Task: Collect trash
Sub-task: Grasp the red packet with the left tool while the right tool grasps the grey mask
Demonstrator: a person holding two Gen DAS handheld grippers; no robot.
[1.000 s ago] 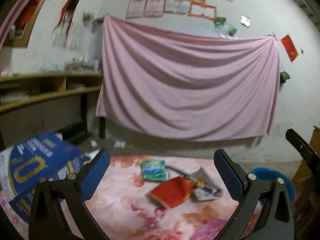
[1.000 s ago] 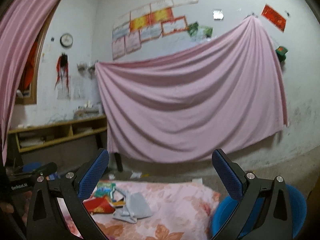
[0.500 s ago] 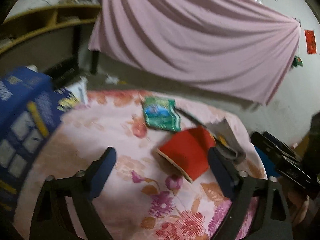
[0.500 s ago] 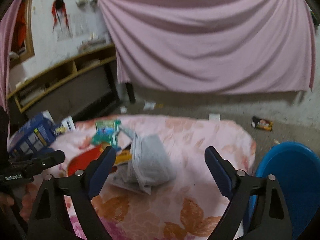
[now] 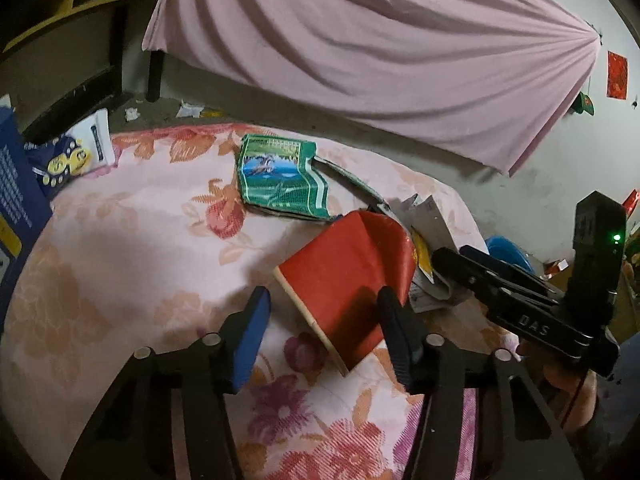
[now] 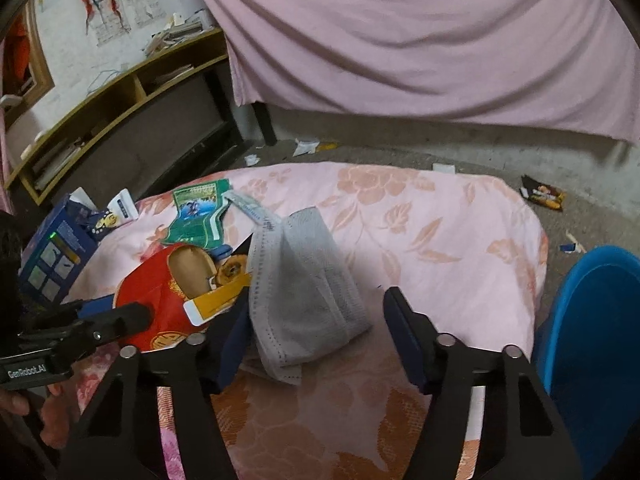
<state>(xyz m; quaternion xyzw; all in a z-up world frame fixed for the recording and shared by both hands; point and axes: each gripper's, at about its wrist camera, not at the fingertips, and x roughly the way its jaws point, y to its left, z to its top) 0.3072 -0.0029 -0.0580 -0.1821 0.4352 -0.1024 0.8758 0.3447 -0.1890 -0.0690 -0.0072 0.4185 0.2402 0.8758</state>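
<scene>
Surface: one pink floral cloth [image 5: 132, 248] covering a raised surface; all trash items lie on it.
Trash count: one red packet [image 5: 352, 276], one green wrapper [image 5: 284, 178], one grey face mask [image 6: 308, 280], one yellow-and-white card [image 6: 214, 302].
Left gripper [image 5: 320, 332]: jaws spread, straddling the near corner of the red packet; contact cannot be confirmed.
Right gripper [image 6: 316, 332]: jaws spread, the face mask between them; its left finger appears to touch the mask edge.
Legible text: "DAS" on the right tool body in the left view; "GenRobot.AI" on the left tool body in the right view.
Other items: one blue box [image 6: 52, 256]; one blue bin [image 6: 592, 340] beside the cloth; one pink sheet [image 5: 380, 48] on the wall.
View differences: only the right view shows the mask's full shape and one dark wrapper [image 6: 542, 196] on the floor.
</scene>
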